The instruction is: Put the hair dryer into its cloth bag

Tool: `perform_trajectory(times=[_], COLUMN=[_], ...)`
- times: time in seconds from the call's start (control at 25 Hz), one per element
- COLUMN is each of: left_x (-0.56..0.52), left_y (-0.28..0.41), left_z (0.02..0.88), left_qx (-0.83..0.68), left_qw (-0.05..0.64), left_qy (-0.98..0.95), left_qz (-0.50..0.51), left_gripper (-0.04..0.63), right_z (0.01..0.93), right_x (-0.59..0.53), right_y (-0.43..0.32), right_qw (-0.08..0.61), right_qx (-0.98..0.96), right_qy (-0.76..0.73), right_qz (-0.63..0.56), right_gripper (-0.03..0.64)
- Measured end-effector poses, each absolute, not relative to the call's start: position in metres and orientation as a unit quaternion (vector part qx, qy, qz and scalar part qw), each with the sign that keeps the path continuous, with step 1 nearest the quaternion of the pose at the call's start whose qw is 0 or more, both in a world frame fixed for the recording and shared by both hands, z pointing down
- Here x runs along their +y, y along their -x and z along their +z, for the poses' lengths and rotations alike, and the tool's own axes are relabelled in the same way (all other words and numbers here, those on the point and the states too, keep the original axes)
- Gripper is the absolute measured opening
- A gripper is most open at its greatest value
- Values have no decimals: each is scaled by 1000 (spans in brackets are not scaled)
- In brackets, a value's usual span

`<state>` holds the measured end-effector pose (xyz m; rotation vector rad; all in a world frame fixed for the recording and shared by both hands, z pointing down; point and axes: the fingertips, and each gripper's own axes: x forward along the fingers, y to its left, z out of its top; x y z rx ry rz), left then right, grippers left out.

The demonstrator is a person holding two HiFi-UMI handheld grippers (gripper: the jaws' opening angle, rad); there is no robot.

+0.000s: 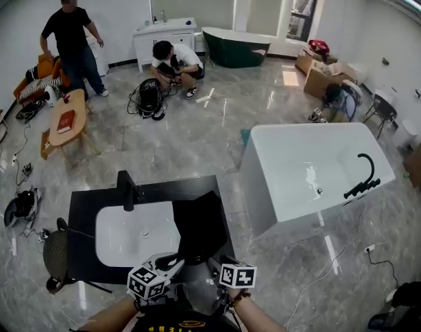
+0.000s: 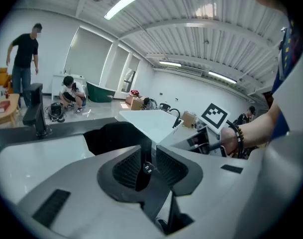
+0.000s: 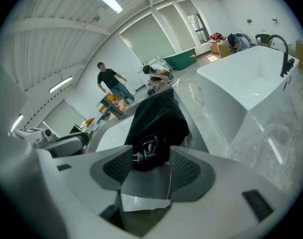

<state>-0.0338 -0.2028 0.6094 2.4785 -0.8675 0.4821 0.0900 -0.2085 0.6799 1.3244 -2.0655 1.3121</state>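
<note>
Our left gripper (image 2: 144,159) had its jaws pressed nearly together on a thin black drawstring (image 2: 142,146) of the cloth bag (image 2: 116,136). A small toggle (image 2: 148,169) sat there, its white mark too small to read. Our right gripper (image 3: 151,164) held its jaws part-way apart, closed on the mouth end of the bag, where the hair dryer's coiled cord and plug (image 3: 145,152) showed. The rest of the dryer was hidden inside. The bag lay on a black counter (image 1: 84,206), just right of a white sink (image 1: 117,241) with a black faucet (image 1: 129,189). Beyond were a white bathtub (image 1: 286,185), a glossy grey marble floor (image 1: 196,137) and two people.
</note>
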Motion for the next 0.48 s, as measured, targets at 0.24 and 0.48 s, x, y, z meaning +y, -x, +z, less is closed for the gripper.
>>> perform_trajectory(times=[0.24, 0.48], left_x=[-195, -185], left_y=[69, 75], left_z=[548, 462], left_qx=[-367, -414], left_qw=[143, 130], left_qy=[-905, -899], left_qz=[158, 62], left_gripper=[74, 72], right_z=[598, 517], right_x=[-185, -180], right_y=[-108, -81], right_qw=[127, 103], right_qx=[-805, -866], right_qy=[-449, -405], right_qz=[366, 274], right_gripper=[229, 124])
